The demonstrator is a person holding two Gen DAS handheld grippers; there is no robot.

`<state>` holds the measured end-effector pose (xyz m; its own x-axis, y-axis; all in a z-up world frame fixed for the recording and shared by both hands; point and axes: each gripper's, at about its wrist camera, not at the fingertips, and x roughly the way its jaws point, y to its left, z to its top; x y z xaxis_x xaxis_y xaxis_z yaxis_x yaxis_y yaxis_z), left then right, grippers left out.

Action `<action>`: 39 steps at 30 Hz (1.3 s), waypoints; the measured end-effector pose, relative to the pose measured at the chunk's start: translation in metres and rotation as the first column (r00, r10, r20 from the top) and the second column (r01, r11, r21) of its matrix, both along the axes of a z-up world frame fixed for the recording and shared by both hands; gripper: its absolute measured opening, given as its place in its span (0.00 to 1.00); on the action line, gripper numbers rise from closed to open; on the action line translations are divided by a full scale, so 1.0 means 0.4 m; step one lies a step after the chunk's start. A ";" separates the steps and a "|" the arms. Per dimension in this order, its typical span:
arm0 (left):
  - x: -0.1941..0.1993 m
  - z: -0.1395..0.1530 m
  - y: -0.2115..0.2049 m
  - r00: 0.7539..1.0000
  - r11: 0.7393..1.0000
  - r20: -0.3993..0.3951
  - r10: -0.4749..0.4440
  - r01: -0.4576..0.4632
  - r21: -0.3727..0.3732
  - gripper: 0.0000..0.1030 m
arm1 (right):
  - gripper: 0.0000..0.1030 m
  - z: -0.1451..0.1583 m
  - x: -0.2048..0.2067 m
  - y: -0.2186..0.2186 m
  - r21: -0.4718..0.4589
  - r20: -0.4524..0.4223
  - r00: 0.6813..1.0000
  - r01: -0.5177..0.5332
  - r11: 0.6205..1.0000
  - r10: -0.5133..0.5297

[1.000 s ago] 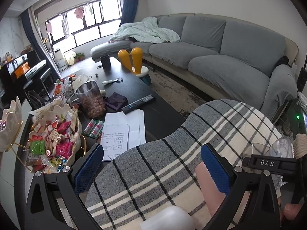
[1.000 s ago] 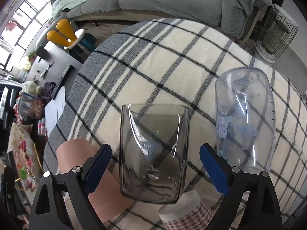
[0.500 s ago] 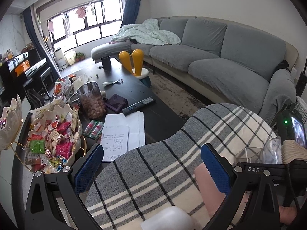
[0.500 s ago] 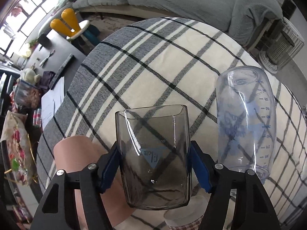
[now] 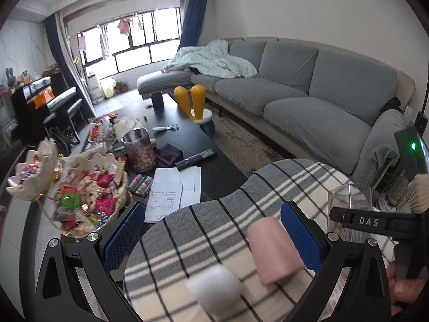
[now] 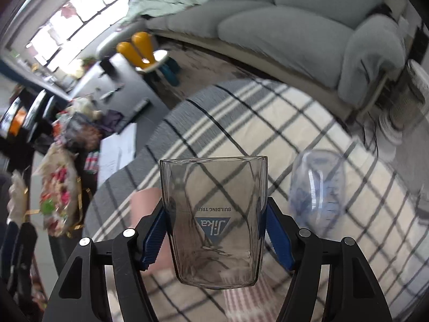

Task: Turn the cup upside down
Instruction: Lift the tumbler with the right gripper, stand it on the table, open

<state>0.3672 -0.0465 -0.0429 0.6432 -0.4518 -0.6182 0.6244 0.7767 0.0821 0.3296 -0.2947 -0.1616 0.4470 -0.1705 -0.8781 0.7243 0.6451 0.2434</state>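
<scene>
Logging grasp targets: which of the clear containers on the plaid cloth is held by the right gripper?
The smoky square-sided cup with the blue triangle logo, clamped in the right gripper. The bluish bottle stands free beside it.

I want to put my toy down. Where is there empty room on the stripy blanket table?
The far half of the plaid cloth is bare, toward the sofa. Another bare patch lies left of the pink cup. It is crowded near the tongs: the clear cup, the baby bottle and a white cup.

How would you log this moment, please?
right tool: shut on clear cup, lifted | left tool: open, idle | pink cup: on plaid cloth
</scene>
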 end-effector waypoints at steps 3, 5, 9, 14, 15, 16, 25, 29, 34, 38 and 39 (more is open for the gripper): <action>-0.085 0.036 0.037 0.997 0.998 0.033 0.064 -0.065 0.006 1.00 | 0.66 0.046 -0.048 0.027 0.010 -0.009 0.995 -0.097 0.995 0.097; -0.172 0.049 0.073 0.990 0.991 0.064 0.128 -0.129 0.022 1.00 | 0.66 0.054 -0.084 0.054 0.038 -0.029 0.986 -0.161 0.986 0.163; -0.334 0.050 0.138 0.967 0.969 0.087 0.238 -0.242 0.043 1.00 | 0.66 0.043 -0.165 0.133 0.104 -0.099 0.932 -0.338 0.935 0.348; -0.515 0.026 0.226 0.926 0.926 0.059 0.372 -0.375 0.044 1.00 | 0.66 -0.023 -0.258 0.223 0.178 -0.193 0.831 -0.493 0.852 0.521; -0.541 0.020 0.240 0.920 0.919 0.056 0.389 -0.391 0.041 1.00 | 0.66 -0.039 -0.269 0.238 0.193 -0.209 0.810 -0.514 0.836 0.547; -0.569 0.009 0.253 0.913 0.912 0.054 0.405 -0.408 0.044 1.00 | 0.66 -0.056 -0.284 0.252 0.207 -0.222 0.795 -0.528 0.824 0.565; -0.665 -0.111 0.338 0.871 0.874 -0.075 0.486 -0.482 0.062 1.00 | 0.66 -0.194 -0.317 0.396 0.279 -0.319 0.657 -0.623 0.730 0.683; -0.665 -0.150 0.357 0.854 0.860 -0.099 0.511 -0.507 0.064 1.00 | 0.66 -0.236 -0.307 0.422 0.272 -0.346 0.642 -0.629 0.728 0.684; -0.668 -0.177 0.359 0.853 0.860 -0.104 0.511 -0.507 0.064 1.00 | 0.66 -0.253 -0.301 0.439 0.240 -0.351 0.643 -0.641 0.729 0.681; -0.663 -0.178 0.363 0.851 0.857 -0.108 0.515 -0.512 0.052 1.00 | 0.71 -0.252 -0.296 0.447 0.227 -0.344 0.644 -0.650 0.726 0.684; -0.664 -0.178 0.363 0.850 0.856 -0.106 0.516 -0.514 0.051 1.00 | 0.75 -0.246 -0.297 0.450 0.213 -0.338 0.643 -0.659 0.721 0.688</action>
<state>0.1014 0.0988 -0.1139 0.7061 -0.0618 -0.7054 0.1414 0.9884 0.0549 0.2110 -0.1147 -0.2601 0.0572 0.1092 -0.9924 0.1351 0.9840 0.1161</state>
